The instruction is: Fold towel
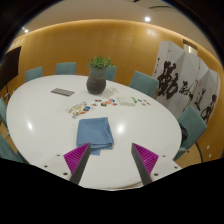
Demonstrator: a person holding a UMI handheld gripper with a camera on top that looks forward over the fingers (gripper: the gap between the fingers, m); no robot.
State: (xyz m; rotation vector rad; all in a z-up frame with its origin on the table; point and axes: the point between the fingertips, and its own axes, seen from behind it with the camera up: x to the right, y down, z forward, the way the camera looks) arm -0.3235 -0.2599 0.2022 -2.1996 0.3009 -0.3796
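A blue towel (95,133) lies flat on the white oval table (45,125), folded into a rough rectangle. It lies just ahead of my left finger, its near edge by that fingertip. My gripper (112,159) hangs above the table's near edge, open and empty. The two purple pads (77,156) stand wide apart, with bare table between them.
A potted plant (98,75) stands at the table's middle, far beyond the towel. Papers and small items (108,101) lie near it, and a dark flat object (62,92) to the left. Teal chairs (189,122) ring the table. A folding screen with calligraphy (190,82) stands at the right.
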